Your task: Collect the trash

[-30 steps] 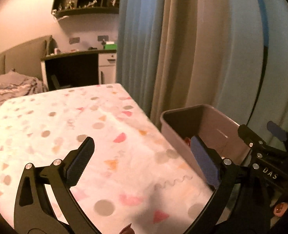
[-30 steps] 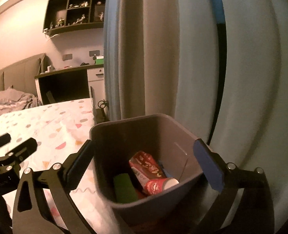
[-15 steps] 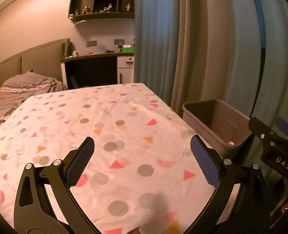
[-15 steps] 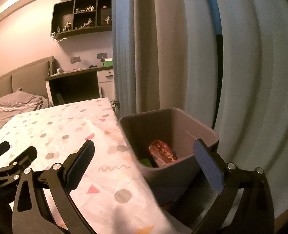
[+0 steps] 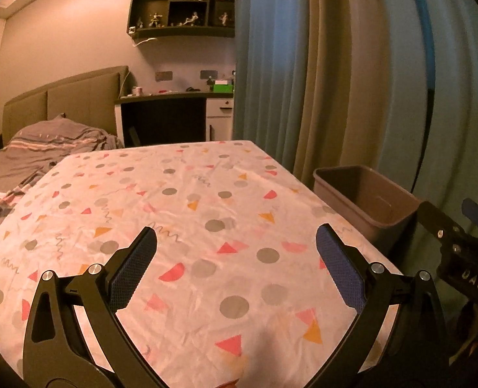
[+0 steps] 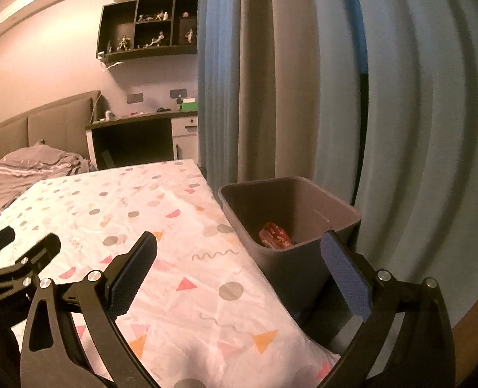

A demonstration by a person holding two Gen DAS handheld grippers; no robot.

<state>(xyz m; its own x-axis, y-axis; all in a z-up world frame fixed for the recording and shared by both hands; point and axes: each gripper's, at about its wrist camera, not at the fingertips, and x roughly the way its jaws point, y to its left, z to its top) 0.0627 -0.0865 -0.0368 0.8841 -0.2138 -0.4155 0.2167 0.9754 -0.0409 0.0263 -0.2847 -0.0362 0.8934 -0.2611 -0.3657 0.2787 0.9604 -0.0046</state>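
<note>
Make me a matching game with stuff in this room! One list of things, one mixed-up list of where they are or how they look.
Things:
1. red wrapper
2. trash bin
3. figurines
4. right gripper

Places or states:
A. on the dark wall shelf
B. open and holding nothing
C. inside the bin
D. beside the table, in front of the curtain

Pairs: 1-C, 2-D, 3-A, 4-B
</note>
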